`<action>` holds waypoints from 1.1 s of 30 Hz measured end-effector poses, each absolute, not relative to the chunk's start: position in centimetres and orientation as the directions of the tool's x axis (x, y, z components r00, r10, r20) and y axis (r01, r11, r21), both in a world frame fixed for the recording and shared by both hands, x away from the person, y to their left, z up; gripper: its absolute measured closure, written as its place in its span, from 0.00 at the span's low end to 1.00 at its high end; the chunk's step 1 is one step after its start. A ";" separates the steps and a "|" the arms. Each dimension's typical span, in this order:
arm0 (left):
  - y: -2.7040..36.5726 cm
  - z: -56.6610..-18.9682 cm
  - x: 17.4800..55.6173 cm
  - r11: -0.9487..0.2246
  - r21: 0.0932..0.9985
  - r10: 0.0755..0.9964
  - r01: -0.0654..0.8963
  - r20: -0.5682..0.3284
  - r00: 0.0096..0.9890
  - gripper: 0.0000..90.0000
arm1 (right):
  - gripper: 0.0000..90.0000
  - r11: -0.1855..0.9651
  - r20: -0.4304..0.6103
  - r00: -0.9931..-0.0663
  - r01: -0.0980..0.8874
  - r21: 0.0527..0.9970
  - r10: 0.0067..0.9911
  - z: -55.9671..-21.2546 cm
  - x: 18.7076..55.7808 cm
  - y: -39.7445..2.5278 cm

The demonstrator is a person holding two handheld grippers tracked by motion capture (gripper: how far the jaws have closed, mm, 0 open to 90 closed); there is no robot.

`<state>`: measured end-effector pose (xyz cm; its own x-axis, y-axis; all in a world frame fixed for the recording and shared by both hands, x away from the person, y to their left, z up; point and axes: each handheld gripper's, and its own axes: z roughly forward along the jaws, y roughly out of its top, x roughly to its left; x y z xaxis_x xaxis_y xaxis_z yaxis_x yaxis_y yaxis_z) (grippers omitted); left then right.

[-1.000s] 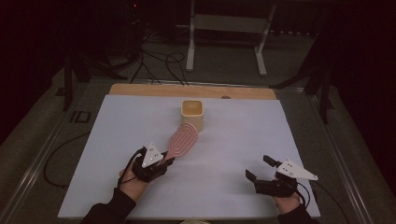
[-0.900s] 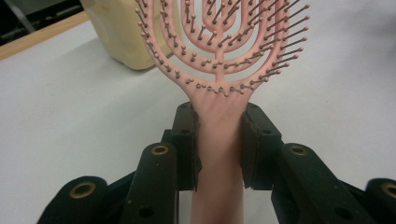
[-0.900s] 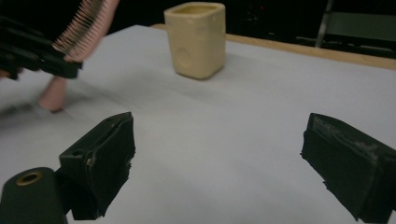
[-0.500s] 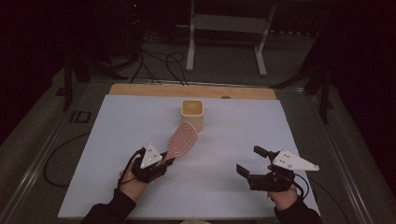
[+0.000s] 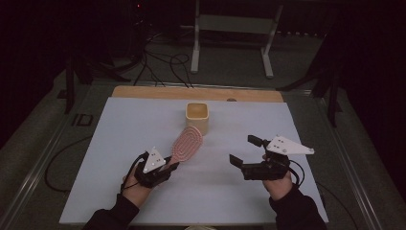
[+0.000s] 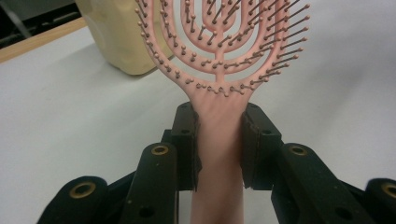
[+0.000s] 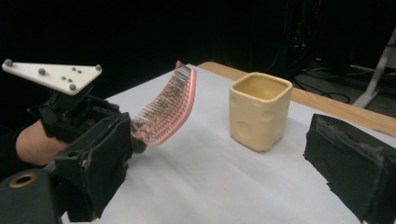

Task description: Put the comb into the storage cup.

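Observation:
A pink vented hairbrush [image 5: 187, 143] is raised off the white table, bristles up, its head reaching toward a cream square cup [image 5: 197, 116]. My left gripper [image 5: 167, 167] is shut on the brush handle. In the left gripper view both jaws clamp the handle [image 6: 218, 140] just below the brush head [image 6: 219, 37], with the cup [image 6: 121, 37] behind. My right gripper [image 5: 245, 151] stands open at the right, jaws wide apart and empty, pointing toward the middle. In the right gripper view the brush [image 7: 166, 109] is tilted just left of the cup [image 7: 258, 109].
The white table sheet [image 5: 119, 143] has a wooden strip [image 5: 143, 92] along its far edge. Beyond it are cables [image 5: 163, 62] and a white stand [image 5: 230, 28] on the dark floor. A person's hands and dark sleeves come in at the bottom.
My right gripper has moved left and farther onto the table, still open. The left gripper and the brush have barely shifted.

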<state>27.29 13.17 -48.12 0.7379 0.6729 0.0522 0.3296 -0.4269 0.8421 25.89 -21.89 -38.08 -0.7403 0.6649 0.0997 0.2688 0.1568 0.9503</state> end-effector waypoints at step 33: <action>13.6 -48.1 27.2 -0.399 0.861 0.690 0.315 0.056 0.722 0.79 | 0.08 0.098 0.198 -0.743 0.334 0.937 0.639 -37.2 29.4 -12.3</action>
<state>27.18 13.59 -48.07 0.7217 0.6900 0.0556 0.3147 -0.3986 0.8614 29.41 -12.32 -37.18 -0.7434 0.6389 0.1979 0.3341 0.0983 0.9374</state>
